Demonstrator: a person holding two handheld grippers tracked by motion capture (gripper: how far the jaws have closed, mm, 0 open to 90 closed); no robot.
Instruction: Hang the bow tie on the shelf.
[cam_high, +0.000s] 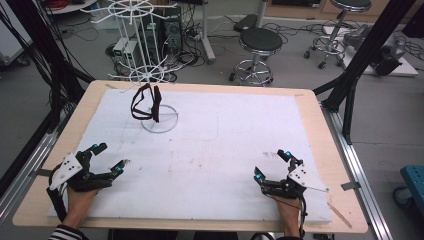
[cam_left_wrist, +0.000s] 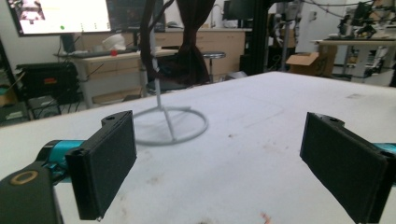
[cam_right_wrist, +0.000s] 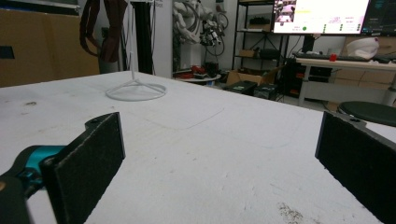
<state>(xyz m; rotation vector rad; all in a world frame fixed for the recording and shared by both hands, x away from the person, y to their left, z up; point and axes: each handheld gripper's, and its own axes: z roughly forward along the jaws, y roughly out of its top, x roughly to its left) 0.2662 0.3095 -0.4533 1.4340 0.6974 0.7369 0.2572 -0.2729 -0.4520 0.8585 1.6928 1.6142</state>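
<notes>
Across the middle of the high view, a wooden table (cam_high: 320, 125) almost wholly covered by a white sheet (cam_high: 225, 145), faintly stained near the centre. At upper left of that view, a white wire rack (cam_high: 145, 55) with spoked rings at top and mid height, standing on a ring base (cam_high: 160, 120) on the sheet's far left part; in the left gripper view the same base just left of centre, in the right gripper view at upper left. Draped from the rack's lower ring, a dark strap-like item (cam_high: 146, 102), hanging above the base; exact kind hard to tell. Beyond the table, at top centre, a black round stool (cam_high: 260, 42) on grey floor. At lower left of the high view, the left gripper (cam_high: 109, 160) resting on the sheet, held from below by a hand, jaws spread wide with nothing between. At lower right, the right gripper (cam_high: 271, 165), likewise on the sheet, jaws spread wide and empty. Both well apart from the rack and from each other.
</notes>
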